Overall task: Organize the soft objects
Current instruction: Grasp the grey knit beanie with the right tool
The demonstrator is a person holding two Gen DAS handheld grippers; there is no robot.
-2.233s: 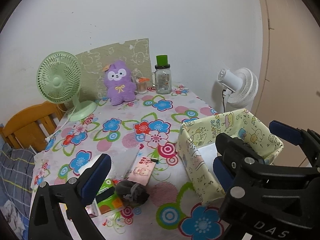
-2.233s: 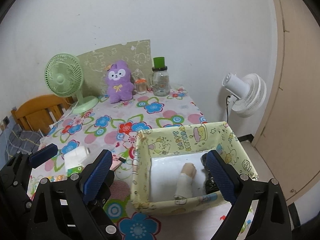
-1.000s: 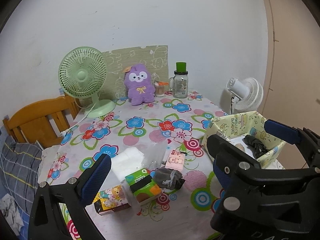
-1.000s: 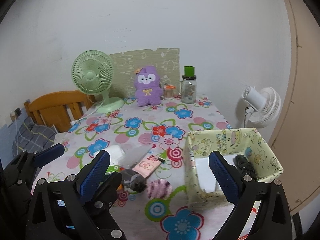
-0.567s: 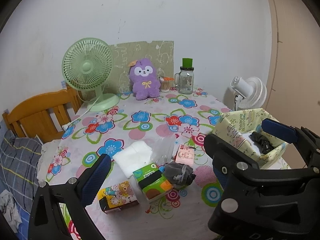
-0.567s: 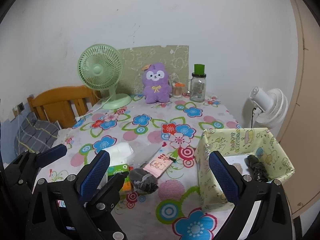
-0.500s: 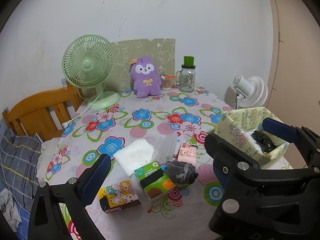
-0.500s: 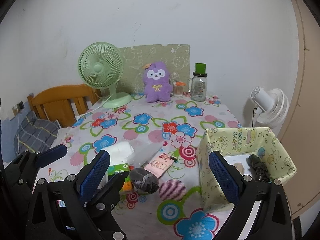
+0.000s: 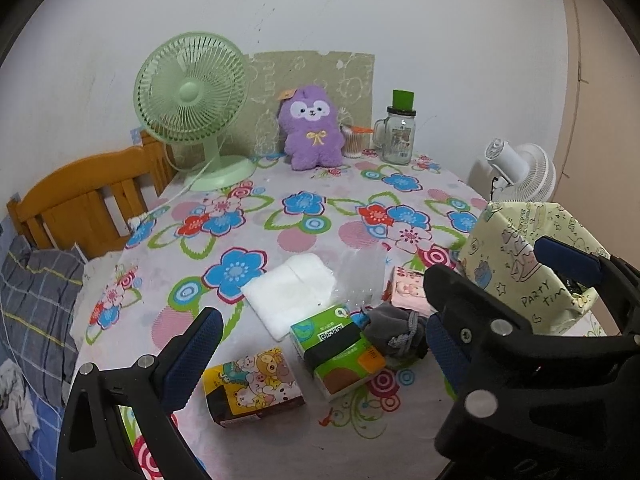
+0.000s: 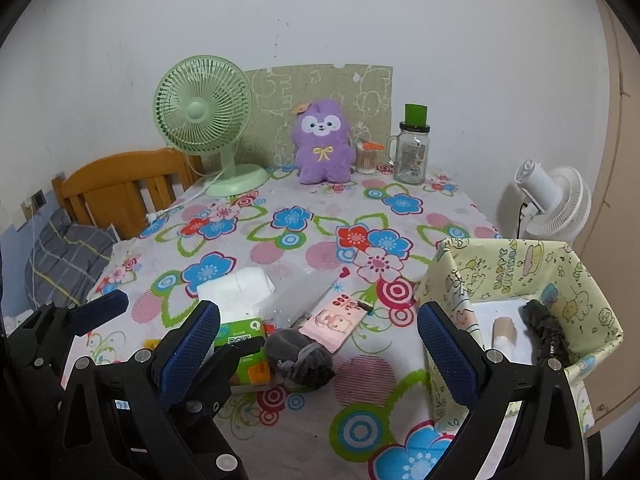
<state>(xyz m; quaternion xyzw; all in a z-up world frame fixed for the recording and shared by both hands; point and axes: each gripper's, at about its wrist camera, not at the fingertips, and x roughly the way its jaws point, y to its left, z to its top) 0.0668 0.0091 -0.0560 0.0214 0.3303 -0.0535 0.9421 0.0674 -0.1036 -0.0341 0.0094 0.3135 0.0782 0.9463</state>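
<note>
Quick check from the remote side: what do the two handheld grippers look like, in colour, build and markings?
Both match: black plastic frames with silver screws and bolt heads, each finger faced with a blue knurled pad. The left gripper has partial white lettering near the bottom edge of its own view, too cut off to read. The right gripper shows no marking. No cables, hands or sleeves are visible.

Floral tablecloth [image 9: 304,216], purple plush [image 9: 313,128], green fan [image 9: 192,88], yellow cartoon-print box [image 10: 520,272].

A home: floral tablecloth [image 10: 304,216], plush toy [image 10: 323,142], desk fan [image 10: 204,114].
</note>
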